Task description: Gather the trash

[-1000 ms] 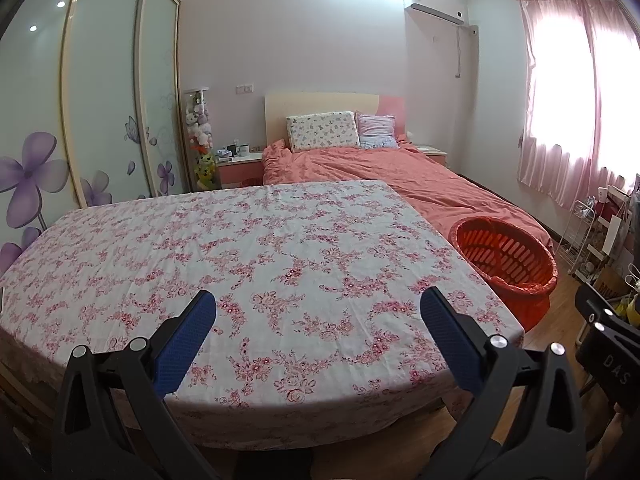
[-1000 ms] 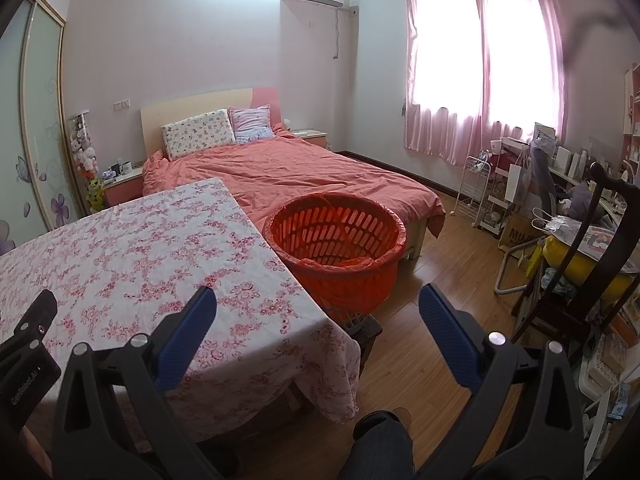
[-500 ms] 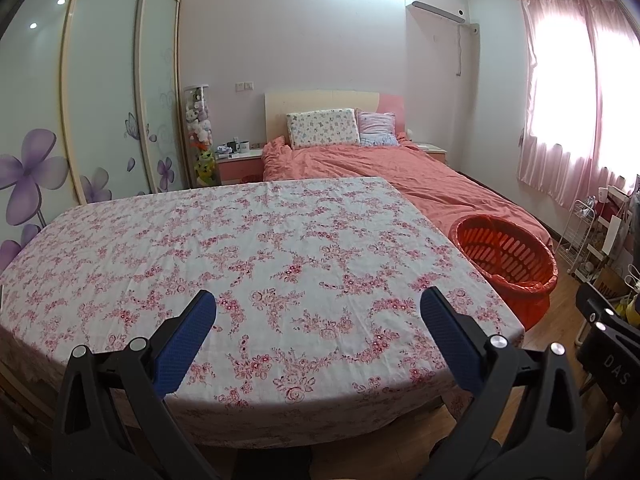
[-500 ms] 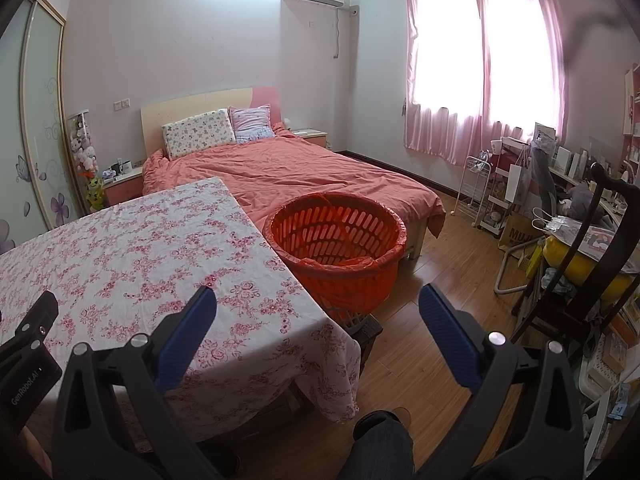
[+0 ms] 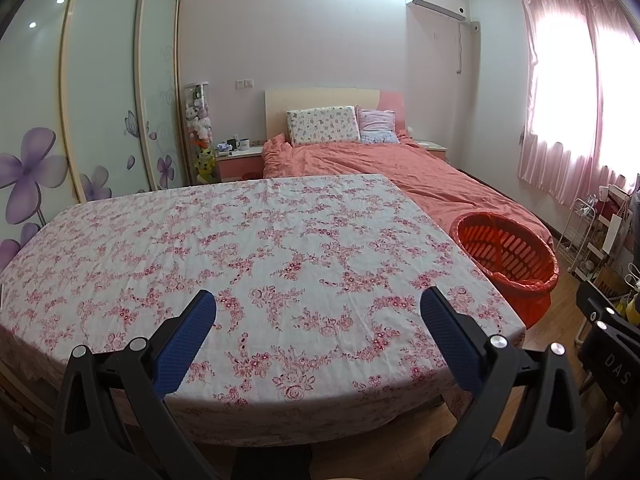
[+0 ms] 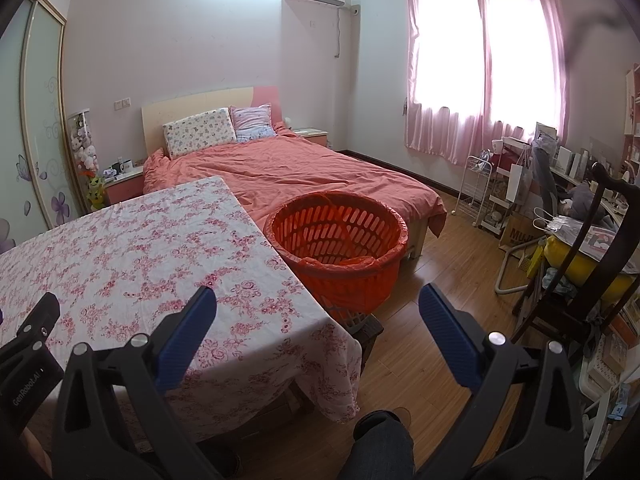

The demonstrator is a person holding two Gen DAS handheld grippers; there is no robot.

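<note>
An orange slatted basket [image 6: 338, 236] lined with an orange bag stands at the table's right corner, also in the left wrist view [image 5: 506, 256]. The table [image 5: 256, 248] wears a white cloth with pink flowers; no trash shows on it. My left gripper [image 5: 318, 314] is open and empty above the table's near edge. My right gripper [image 6: 318, 312] is open and empty, held over the table's right corner in front of the basket.
A bed with a coral cover [image 6: 296, 176] lies behind the table. A dark wooden chair [image 6: 592, 248] and cluttered shelves [image 6: 520, 184] stand at the right. Wood floor [image 6: 436, 280] runs between basket and chair. Sliding wardrobe doors [image 5: 100, 100] line the left wall.
The left wrist view has shifted slightly, with the table and basket sitting a little lower in frame. The right gripper has not moved. Both stay open.
</note>
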